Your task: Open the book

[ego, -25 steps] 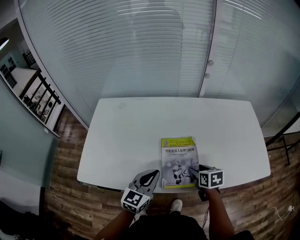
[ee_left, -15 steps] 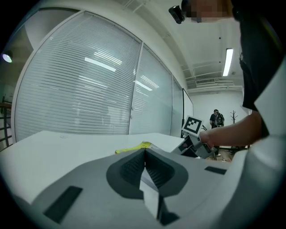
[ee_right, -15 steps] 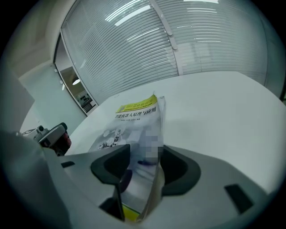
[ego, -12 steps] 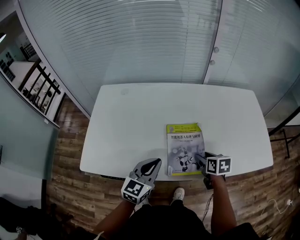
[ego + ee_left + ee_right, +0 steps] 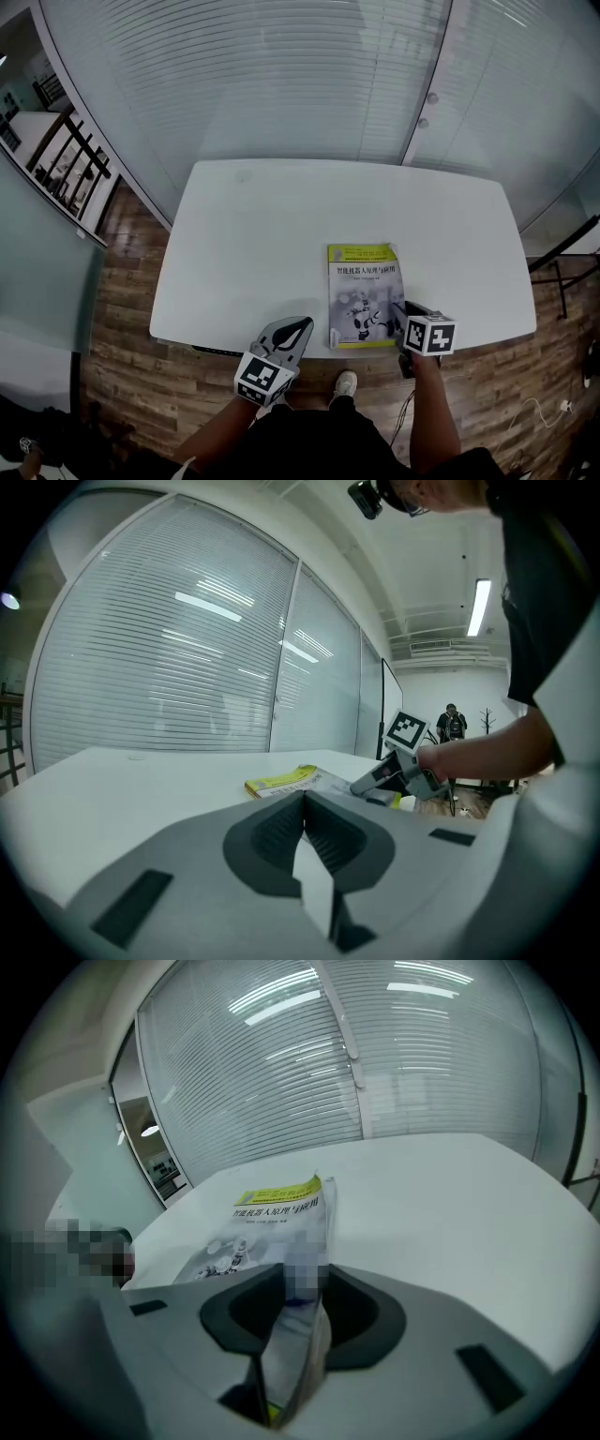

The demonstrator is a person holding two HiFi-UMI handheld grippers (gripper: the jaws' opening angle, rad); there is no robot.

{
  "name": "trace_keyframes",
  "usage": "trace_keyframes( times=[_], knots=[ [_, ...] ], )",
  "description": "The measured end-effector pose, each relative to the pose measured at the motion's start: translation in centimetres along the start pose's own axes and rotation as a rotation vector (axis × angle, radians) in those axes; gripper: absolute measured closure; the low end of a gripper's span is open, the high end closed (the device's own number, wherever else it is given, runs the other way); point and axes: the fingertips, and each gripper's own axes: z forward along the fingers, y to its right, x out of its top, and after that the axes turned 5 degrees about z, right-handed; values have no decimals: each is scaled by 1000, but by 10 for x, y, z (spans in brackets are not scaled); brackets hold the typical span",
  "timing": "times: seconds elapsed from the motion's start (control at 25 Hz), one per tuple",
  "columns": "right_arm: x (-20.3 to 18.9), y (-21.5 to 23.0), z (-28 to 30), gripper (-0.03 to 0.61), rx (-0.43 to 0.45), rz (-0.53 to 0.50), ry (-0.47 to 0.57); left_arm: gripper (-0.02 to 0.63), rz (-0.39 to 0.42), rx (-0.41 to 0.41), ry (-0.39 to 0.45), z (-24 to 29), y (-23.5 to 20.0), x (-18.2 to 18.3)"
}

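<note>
White table (image 5: 253, 234), wood-plank floor (image 5: 127, 281) around it, and slatted blinds behind glass (image 5: 281, 84) across the top of the head view.

The book (image 5: 364, 291) lies cover up, with a yellow-green band along its top. It sits lower right of centre on the table, bottom edge just by the table's near edge.

Your right gripper (image 5: 397, 313) is at the book's lower right corner. Its jaws are closing. In the right gripper view, the cover's edge and some pages stand between them, filling the gap, with that corner raised a little.

Your left gripper (image 5: 292, 330) is over the table's near edge, lower left of the book and apart from it. Its jaws are clenched together on nothing. In the left gripper view, the book and your right gripper show just right of centre, beyond the jaws.
</note>
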Motion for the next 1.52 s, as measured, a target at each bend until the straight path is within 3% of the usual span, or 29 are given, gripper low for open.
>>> trace_keyframes(
  times=[0.32, 0.76, 1.52],
  knots=[
    [9, -3, -13, 503, -53, -25, 92, 597, 6, -41, -6, 2, 5, -3],
    [19, -17, -25, 522, -138, -101, 187, 597, 4, -61, -8, -3, -1, -5],
    [35, -65, -47, 529, -346, -416, 283, 597, -21, -61, -14, -31, -14, -18]
  ],
)
